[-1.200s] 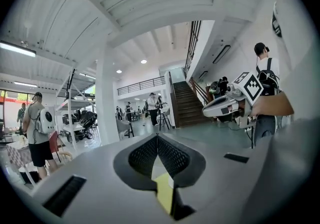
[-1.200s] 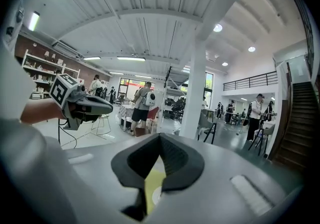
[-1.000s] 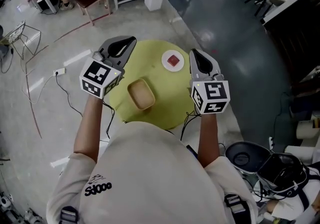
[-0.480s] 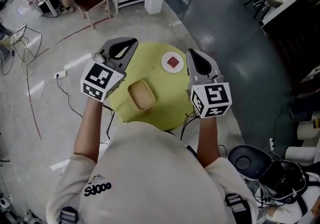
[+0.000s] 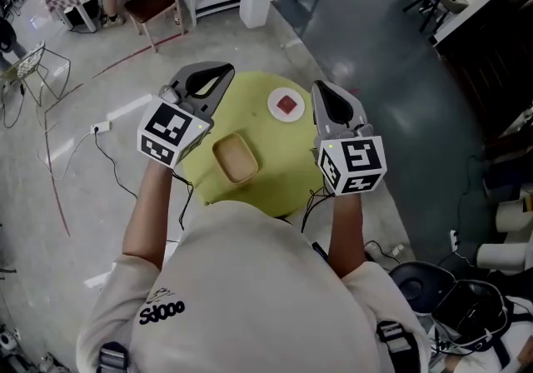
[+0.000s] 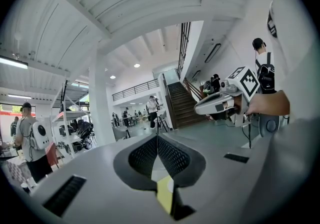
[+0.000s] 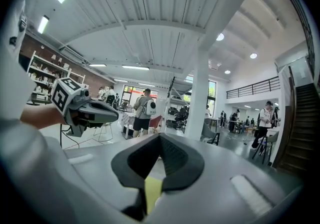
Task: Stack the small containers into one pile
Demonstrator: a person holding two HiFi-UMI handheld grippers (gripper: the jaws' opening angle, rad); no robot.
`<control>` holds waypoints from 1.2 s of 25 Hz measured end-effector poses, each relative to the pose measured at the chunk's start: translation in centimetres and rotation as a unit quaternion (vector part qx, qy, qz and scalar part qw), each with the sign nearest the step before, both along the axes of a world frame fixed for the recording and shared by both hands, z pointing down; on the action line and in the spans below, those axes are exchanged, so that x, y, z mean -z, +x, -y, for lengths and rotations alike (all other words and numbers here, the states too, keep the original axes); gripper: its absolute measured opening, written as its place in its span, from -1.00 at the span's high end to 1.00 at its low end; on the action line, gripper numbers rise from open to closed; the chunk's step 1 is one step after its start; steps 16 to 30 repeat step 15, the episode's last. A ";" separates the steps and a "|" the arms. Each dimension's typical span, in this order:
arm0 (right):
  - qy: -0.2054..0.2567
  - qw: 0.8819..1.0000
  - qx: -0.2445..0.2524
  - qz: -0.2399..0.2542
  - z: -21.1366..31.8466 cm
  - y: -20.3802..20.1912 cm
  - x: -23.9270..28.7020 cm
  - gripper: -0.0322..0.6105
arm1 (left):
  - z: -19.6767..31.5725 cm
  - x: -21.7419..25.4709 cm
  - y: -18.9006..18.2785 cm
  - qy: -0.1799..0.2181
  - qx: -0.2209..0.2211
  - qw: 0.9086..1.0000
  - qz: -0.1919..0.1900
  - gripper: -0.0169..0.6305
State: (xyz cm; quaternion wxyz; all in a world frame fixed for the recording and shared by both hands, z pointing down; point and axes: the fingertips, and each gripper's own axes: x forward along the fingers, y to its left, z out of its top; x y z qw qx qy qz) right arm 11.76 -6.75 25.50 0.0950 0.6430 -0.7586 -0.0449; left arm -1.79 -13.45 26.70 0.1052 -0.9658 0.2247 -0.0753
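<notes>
Round yellow-green surface point(image 5: 279, 180): tan rectangular container point(image 5: 236, 157) central, white round dish point(image 5: 286, 103) (red centre) at 1 o'clock.
Left hand-held gripper point(image 6: 157, 138): closed, empty.
Right hand-held gripper point(image 7: 159, 137): likewise closed.

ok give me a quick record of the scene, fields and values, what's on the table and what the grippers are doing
surface: round yellow-green table
container 1: tan rounded-rectangular dish, empty, near the table's middle
container 2: small white round dish with a red square at its centre, toward the far edge
stacked: no, the two lie apart
left gripper: shut, nothing between its jaws, held over the table's left side
right gripper: shut, nothing between its jaws, held over the table's right side
contact: neither gripper touches a container
</notes>
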 end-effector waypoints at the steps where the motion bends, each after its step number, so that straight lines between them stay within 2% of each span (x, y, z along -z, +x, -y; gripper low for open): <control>1: 0.002 1.000 0.000 -0.001 -0.2 0.3 0.0 0.87 | -0.2 0.0 0.4 0.002 -0.002 1.000 0.000 0.92; 4: 0.004 1.000 0.000 -0.001 -0.6 1.6 -0.1 0.87 | -0.8 -0.1 1.7 0.004 -0.006 1.000 0.000 0.92; 9: 0.000 1.000 -0.001 -0.001 0.1 -0.7 -0.3 0.87 | -0.2 -0.3 -0.5 0.000 -0.011 1.000 -0.002 0.92; 30: -0.003 1.000 0.003 0.003 0.5 -0.7 -0.8 0.87 | 0.4 -1.1 -0.3 -0.010 -0.013 1.000 -0.001 0.92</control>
